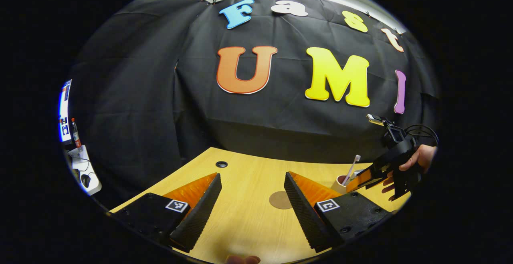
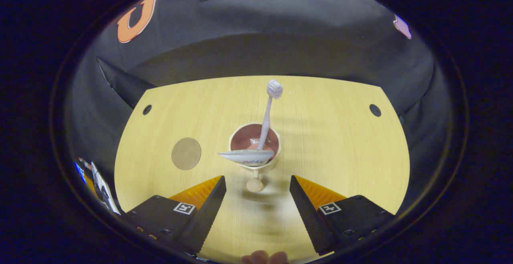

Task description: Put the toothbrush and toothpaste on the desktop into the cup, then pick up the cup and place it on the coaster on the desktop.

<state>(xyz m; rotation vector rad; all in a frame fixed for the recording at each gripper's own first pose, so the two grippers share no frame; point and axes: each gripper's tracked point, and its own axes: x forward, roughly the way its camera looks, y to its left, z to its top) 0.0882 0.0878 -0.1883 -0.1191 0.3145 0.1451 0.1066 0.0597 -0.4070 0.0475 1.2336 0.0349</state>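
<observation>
Loading step looks finished: in the right gripper view the cup (image 2: 255, 146) is standing upright near the middle of the tabletop (image 2: 340, 136), the toothbrush (image 2: 267, 113) leaning out of it with bristles pointing toward 12 o'clock, the toothpaste (image 2: 246, 156) lying across the rim at the 6 o'clock side, one end down inside as far as can be told. The coaster (image 2: 186, 153) is lying flat at the cup's 9 o'clock, apart from it, nothing on it. The right gripper (image 2: 256, 192) is hovering just short of the cup, fingers spread wide and holding nothing. In the left gripper view the left gripper (image 1: 252, 198) is also gaping wide and empty, the coaster (image 1: 281, 200) showing between its fingers, the cup (image 1: 340, 184) off at 3 o'clock partly behind one finger. Judgement: the lift-and-carry step is coming up. The next move calls for the right fingers closing around the cup's wall, keeping it upright, carrying it toward 9 o'clock and setting it squarely on the coaster.
</observation>
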